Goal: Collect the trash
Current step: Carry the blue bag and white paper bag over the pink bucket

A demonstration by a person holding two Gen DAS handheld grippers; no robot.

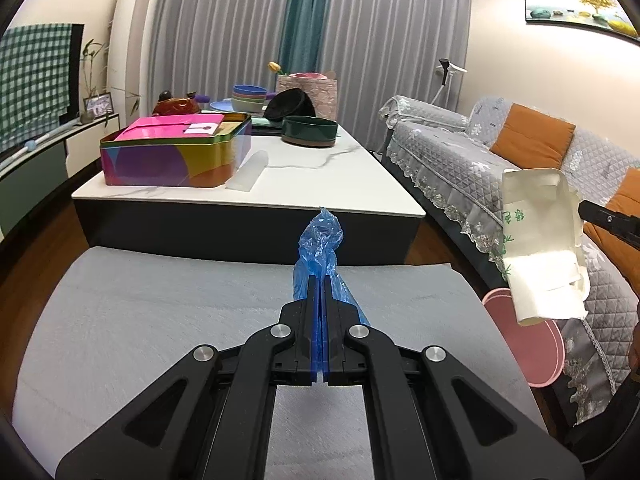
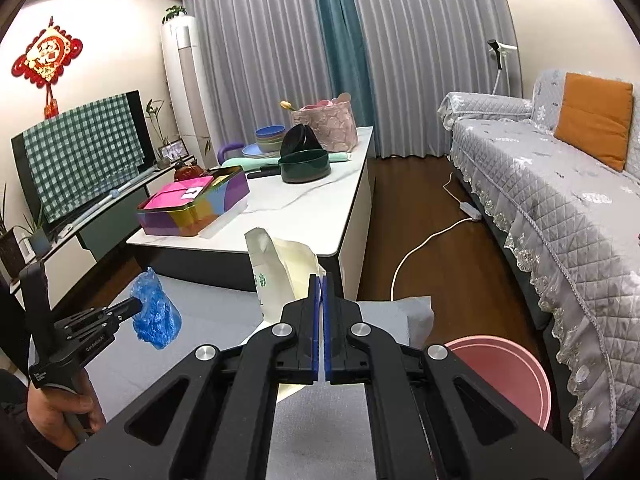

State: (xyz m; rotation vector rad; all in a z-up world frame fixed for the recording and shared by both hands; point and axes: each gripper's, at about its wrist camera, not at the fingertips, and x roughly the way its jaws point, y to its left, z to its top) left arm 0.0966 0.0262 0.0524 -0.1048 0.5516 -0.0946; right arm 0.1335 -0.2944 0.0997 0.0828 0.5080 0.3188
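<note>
Right hand-held gripper (image 2: 322,280), pinching a flattened paper carton (image 2: 280,276), had the pink bin (image 2: 516,376) at its 4 o'clock, nearer than the left hand-held gripper (image 1: 322,280), clamped on a blue plastic bag (image 1: 320,248).

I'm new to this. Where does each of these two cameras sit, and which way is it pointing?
Left wrist view: sits on the left gripper, looking forward along its shut fingers at the blue plastic bag they pinch; the right gripper's tip and its white paper carton show at the right.
Right wrist view: sits on the right gripper, shut on the carton; the left gripper and the hand that holds it show at lower left.
Both face the marble coffee table, curtains, sofa and pink bin.
</note>
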